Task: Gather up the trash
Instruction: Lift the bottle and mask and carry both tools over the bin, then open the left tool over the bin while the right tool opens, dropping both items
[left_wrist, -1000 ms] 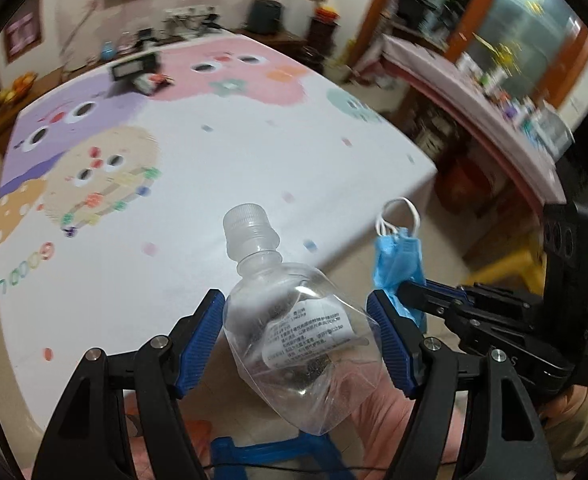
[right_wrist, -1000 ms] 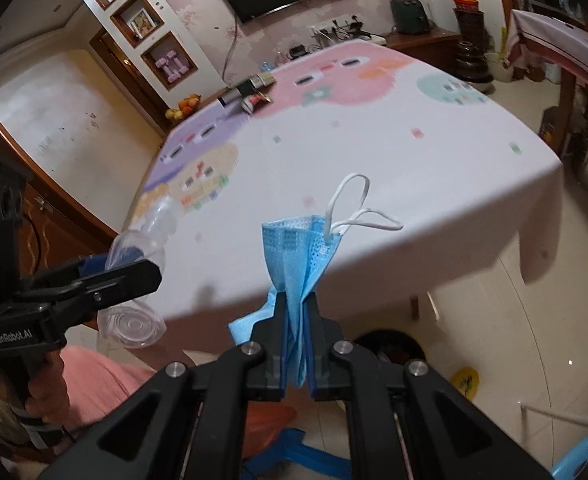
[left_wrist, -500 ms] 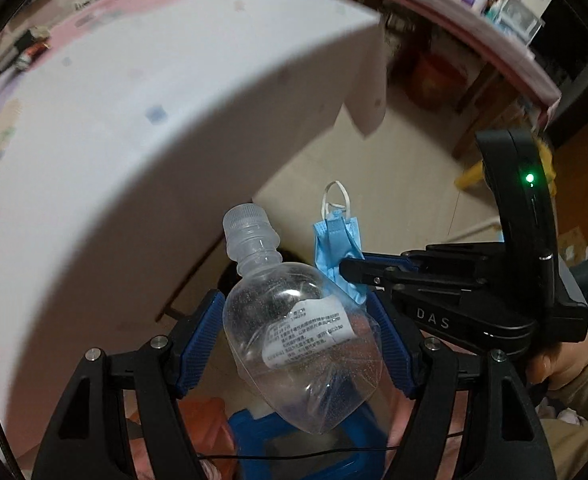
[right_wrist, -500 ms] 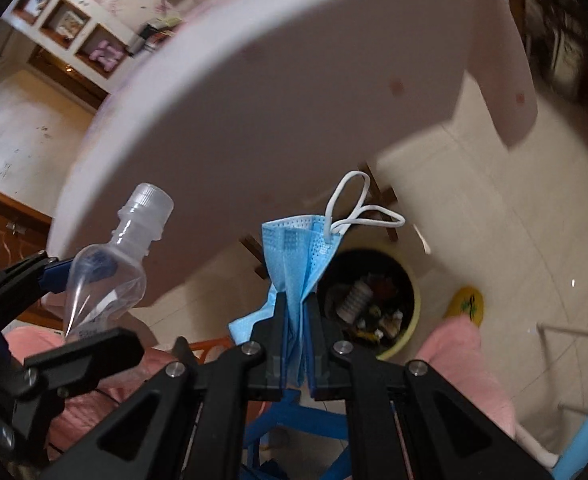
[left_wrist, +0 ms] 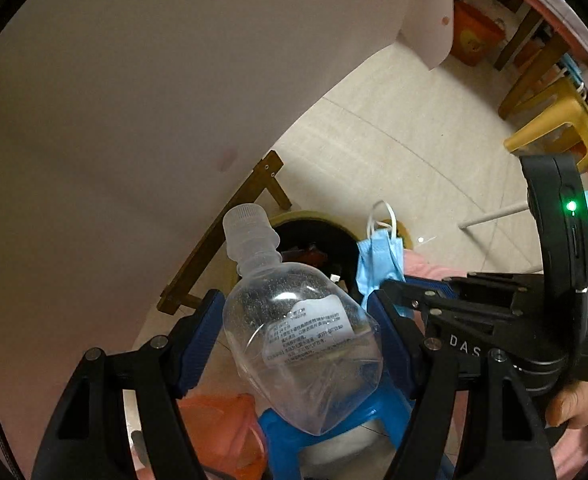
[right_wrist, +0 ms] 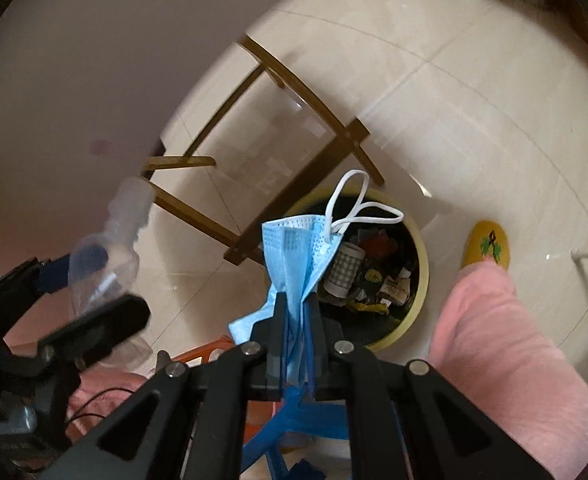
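My left gripper (left_wrist: 294, 332) is shut on a crushed clear plastic bottle (left_wrist: 294, 328) with a white label, cap pointing up. My right gripper (right_wrist: 296, 316) is shut on a blue face mask (right_wrist: 294, 256) with white ear loops. Both are held below the table edge, over the floor. A round yellow-rimmed trash bin (right_wrist: 416, 300) full of scraps stands on the floor just beyond the mask. The bin (left_wrist: 318, 216) shows behind the bottle in the left wrist view, where the mask (left_wrist: 378, 260) and right gripper (left_wrist: 390, 292) sit at the right. The bottle (right_wrist: 105, 248) appears blurred at left in the right wrist view.
The tablecloth's overhang (left_wrist: 133, 120) fills the upper left. A wooden table frame (right_wrist: 294, 92) stands by the bin. A blue stool (left_wrist: 334, 420) and an orange bag (left_wrist: 221, 424) are below. The person's pink-clad knee (right_wrist: 494, 340) is at right. A yellow stool (left_wrist: 554, 120) stands farther off.
Both grippers have dropped from above the tabletop to below its edge and tilted down toward the floor. The trash bin has come into view. Both grips are unchanged.
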